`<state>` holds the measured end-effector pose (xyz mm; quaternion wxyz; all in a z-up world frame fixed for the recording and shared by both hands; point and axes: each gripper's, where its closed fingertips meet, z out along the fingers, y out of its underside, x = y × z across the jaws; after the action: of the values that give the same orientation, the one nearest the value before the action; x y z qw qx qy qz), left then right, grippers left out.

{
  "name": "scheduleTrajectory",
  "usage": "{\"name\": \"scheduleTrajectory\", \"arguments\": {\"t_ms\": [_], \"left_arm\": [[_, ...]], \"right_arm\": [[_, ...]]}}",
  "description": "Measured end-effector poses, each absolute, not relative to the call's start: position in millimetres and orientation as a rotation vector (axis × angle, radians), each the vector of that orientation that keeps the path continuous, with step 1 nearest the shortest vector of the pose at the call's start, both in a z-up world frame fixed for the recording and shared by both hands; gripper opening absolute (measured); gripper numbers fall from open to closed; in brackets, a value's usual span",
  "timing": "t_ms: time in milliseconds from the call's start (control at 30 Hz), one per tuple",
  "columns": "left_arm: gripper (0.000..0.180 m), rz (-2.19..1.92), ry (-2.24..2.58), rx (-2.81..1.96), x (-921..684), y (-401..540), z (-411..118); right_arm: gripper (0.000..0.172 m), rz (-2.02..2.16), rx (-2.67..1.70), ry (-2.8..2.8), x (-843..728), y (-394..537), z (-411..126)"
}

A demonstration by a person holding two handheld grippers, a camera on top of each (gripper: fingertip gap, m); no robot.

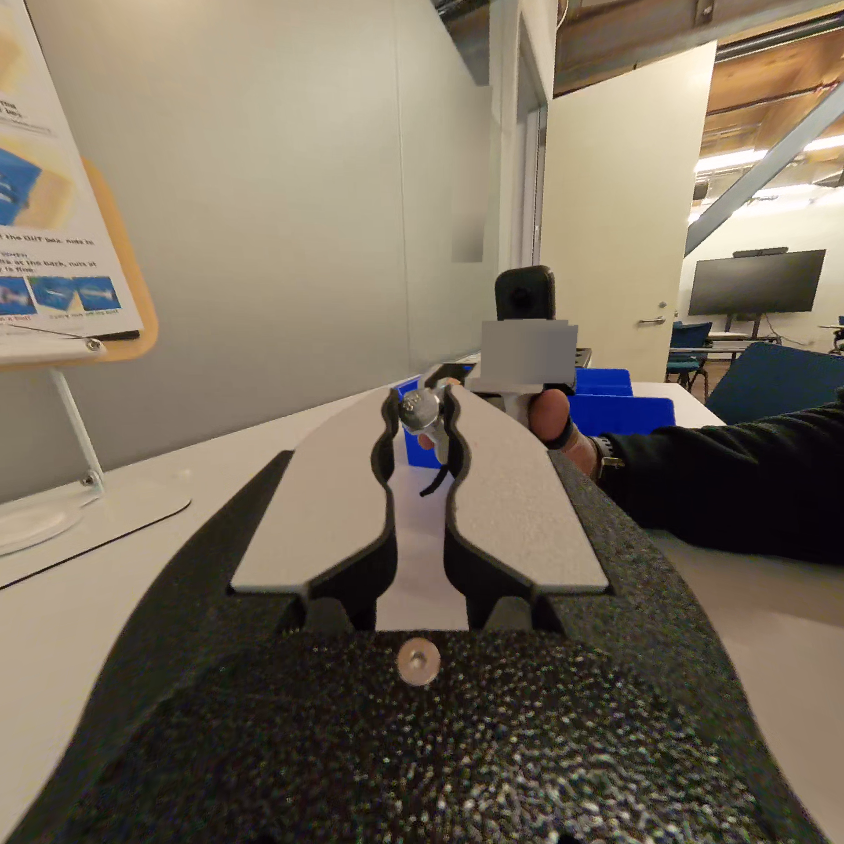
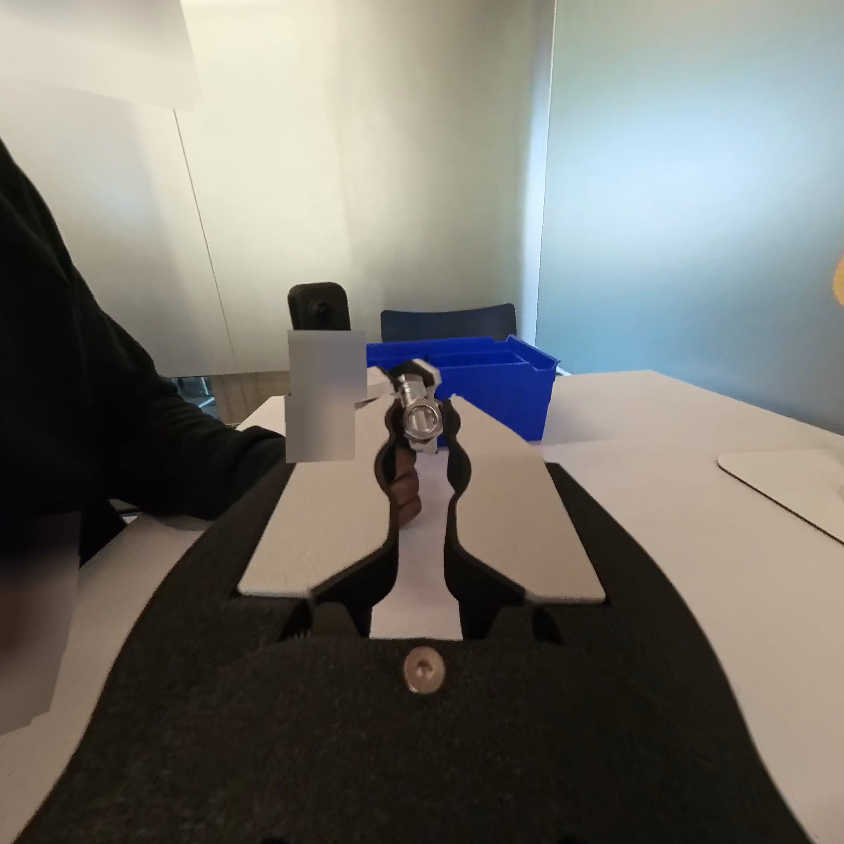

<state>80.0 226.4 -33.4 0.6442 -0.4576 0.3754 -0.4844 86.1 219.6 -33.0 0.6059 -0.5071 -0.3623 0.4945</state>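
The left hand-held gripper [image 1: 420, 418] clamps a steel bolt's [image 1: 418, 409] head while the right hand-held gripper [image 2: 422, 422] grips the nut [image 2: 424, 421] threaded on its far end, above the surface [image 1: 137, 502] near blue bins [image 2: 498, 388].

The bolt [image 1: 419, 408] shank is hidden behind its head. The stand [image 1: 68, 283] is cut off at nine o'clock. The blue bin [image 2: 498, 388] contents cannot be made out.
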Motion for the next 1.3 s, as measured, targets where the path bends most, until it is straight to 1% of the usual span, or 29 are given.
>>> {"name": "scheduleTrajectory", "arguments": {"t_ms": [167,433,933,1300], "left_arm": [[0.018,-1.169,0.766,-1.021,69.6,229.7,-22.1],[0.018,-1.314,0.656,-0.966,69.8,221.0,-5.5],[0.017,-1.614,0.392,-0.901,62.8,220.5,5.3],[0.017,-1.821,0.196,-0.865,61.7,222.3,6.3]], "right_arm": [[0.017,1.187,-1.156,-0.828,82.9,217.5,-34.1],[0.017,1.287,-1.05,-0.728,80.3,209.7,-15.9],[0.017,1.317,-0.951,-0.549,73.0,203.5,3.4],[0.017,1.133,-0.961,-0.521,64.7,203.9,3.0]]}}
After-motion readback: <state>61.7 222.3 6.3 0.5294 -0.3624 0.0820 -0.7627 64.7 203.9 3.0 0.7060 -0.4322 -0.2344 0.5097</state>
